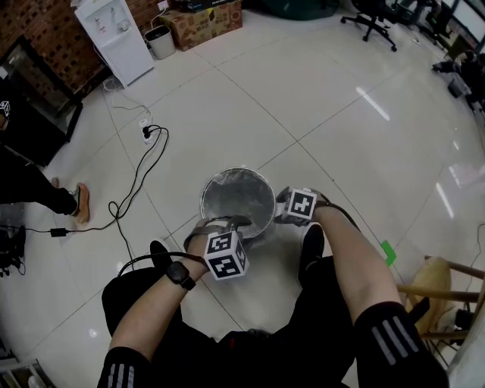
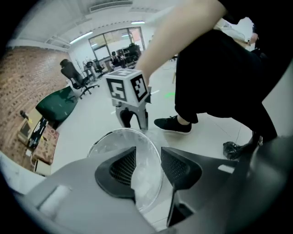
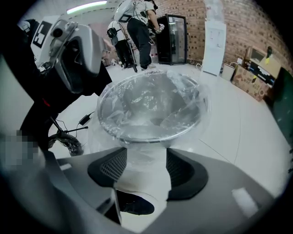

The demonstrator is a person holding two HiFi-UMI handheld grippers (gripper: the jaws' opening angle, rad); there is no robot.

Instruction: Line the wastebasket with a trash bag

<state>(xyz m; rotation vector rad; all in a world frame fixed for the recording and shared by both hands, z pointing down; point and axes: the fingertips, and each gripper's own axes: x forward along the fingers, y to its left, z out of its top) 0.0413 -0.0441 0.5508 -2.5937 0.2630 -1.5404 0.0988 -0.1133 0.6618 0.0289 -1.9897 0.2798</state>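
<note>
- The wastebasket [image 1: 206, 198] stands upright on the white tiled floor [image 1: 341, 136], just in front of the person's legs and between the two grippers
- The clear trash bag [image 1: 239, 203] is inside it, crumpled against the walls, with its mouth turned out over the rim and hanging down the outside (the right gripper view shows this skirt best), so the lining looks nearly done
- The left gripper [image 1: 227, 222] hangs above the near-left rim with its jaws partly apart and nothing pinched; rim and film show below the gap
- The right gripper [image 1: 280, 208] sits low at the near-right side with its jaws wide; the bag-covered wall lies between them, and the pads do not appear to press it
- Nothing steadies the basket, which looks light, so a one-sided tug on the skirt could tip or slide it
- The thin film might cling to a ribbed pad and ride up off the rim as a gripper pulls away, undoing the fold
- The water dispenser [image 1: 114, 34], cardboard box [image 1: 204, 23], office chair [image 1: 371, 19] and wooden chair [image 1: 443, 292] are well apart and none is in the way
- A black cable [image 1: 136, 182] snakes over the floor left of the basket, near the person's shoe [image 1: 159, 254]; only this could catch a foot
- A green tape mark [image 1: 389, 252] lies to the right, harmless
</note>
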